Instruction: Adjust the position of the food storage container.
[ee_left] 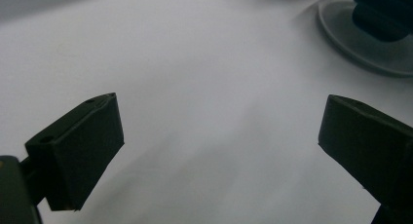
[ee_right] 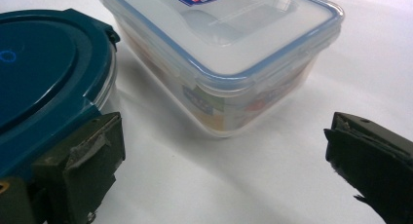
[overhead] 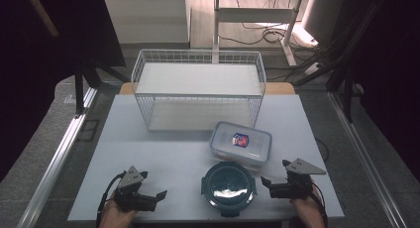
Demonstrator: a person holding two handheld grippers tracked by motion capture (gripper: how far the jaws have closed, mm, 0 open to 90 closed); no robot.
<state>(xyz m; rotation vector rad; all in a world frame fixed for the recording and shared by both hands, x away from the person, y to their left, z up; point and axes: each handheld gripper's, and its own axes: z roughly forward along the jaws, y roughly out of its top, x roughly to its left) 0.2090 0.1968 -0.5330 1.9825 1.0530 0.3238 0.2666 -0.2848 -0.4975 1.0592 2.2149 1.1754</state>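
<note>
Claws both sat near the front edge of the white counter (overhead: 148, 153), one on each side of the round container (overhead: 229, 187). Left claw (overhead: 159, 195) pointed right toward it, jaws spread wide, nothing between them; the left gripper view had only bare counter between the jaws, and the container's clear base (ee_left: 370, 44) with a dark blue part above it sat blurred at top right, so probably the same round tub but not sharp enough to be sure. Right claw (overhead: 265, 182) pointed left, jaws also wide apart and gripping nothing. In the right gripper view its left jaw sat just beside the dark blue lid (ee_right: 44, 83) of the round container; contact could not be judged from that angle.

Round container: dark blue lid with clip tabs, clear body, standing at centre front of the counter between the two claws. Rectangular container (overhead: 241, 144) was just behind it and slightly right, clear lid with a blue seal rim and a red-and-blue label on top, lid on. The two tubs were close together, a narrow gap visible in the right gripper view.

White wire basket (overhead: 198, 89) stood at the back of the counter, behind both containers.
</note>
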